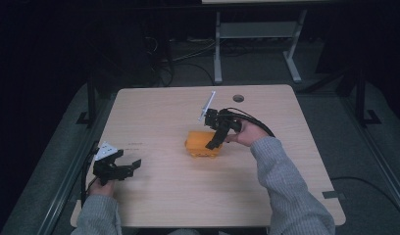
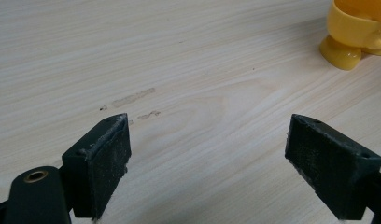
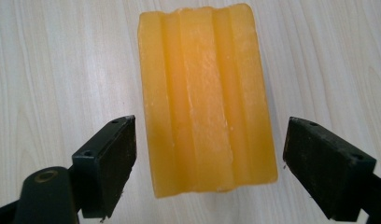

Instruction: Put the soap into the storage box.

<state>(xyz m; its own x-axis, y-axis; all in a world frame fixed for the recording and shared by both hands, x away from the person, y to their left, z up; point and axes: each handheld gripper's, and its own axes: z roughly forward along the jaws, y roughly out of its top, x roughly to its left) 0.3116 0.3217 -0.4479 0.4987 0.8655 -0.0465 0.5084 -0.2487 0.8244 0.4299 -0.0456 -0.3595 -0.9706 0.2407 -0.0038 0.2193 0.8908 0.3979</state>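
Orange block, a ribbed, waxy-looking piece with lengthwise grooves along its top face, lies flat on the light wooden table straight ahead of the right gripper and partly between its jaws. In the right gripper view the two black jaws stand wide apart, one on each side of the block's near end, with a clear strip of tabletop showing between each pad and the block's flanks, so neither pad touches it. From the high view the right gripper points down over the near right edge of the block, held by the person's right hand, with its grey plate tilted up behind it. The left gripper sits well apart from the block, near the table's left front edge, held low in the person's left hand. In the left gripper view the left gripper has its jaws spread wide over bare wood, with nothing between them, and a rounded yellow-orange foot of the block shows far ahead and off to the jaws' right. A few faint scuff marks lie on the wood just beyond the left jaw.
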